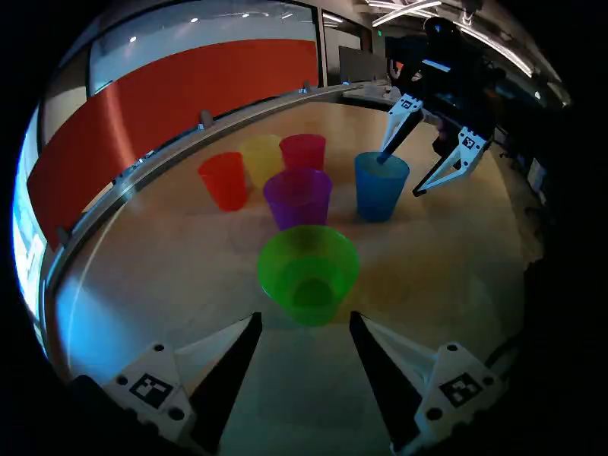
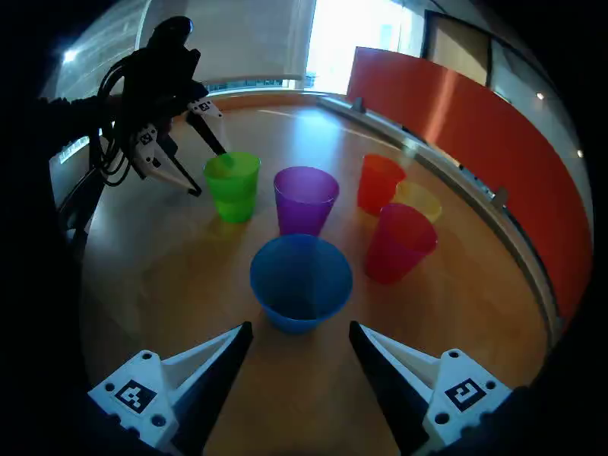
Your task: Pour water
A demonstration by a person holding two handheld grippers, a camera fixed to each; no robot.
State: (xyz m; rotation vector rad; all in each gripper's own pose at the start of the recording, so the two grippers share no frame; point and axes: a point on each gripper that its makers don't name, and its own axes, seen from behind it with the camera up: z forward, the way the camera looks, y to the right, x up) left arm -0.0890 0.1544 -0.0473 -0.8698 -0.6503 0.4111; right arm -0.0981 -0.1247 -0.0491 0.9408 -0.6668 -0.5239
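Note:
Several plastic cups stand on a wooden table (image 1: 190, 258). Closest to my left gripper (image 1: 305, 327) is a green cup (image 1: 308, 273); the gripper is open, with its fingertips just short of the cup's near side. My right gripper (image 2: 300, 334) is also open, its tips level with the near wall of a blue cup (image 2: 301, 281). In the left gripper view the right gripper (image 1: 398, 176) hangs beside the blue cup (image 1: 380, 186). In the right gripper view the left gripper (image 2: 211, 173) is beside the green cup (image 2: 232, 185). I cannot tell whether any cup holds water.
A purple cup (image 1: 298, 197) stands between the green and blue ones. Behind it are orange (image 1: 224, 180), yellow (image 1: 261, 156) and pink-red (image 1: 302, 150) cups. A rail (image 1: 152, 163) and a red wall panel (image 1: 167, 99) run along the table's far edge.

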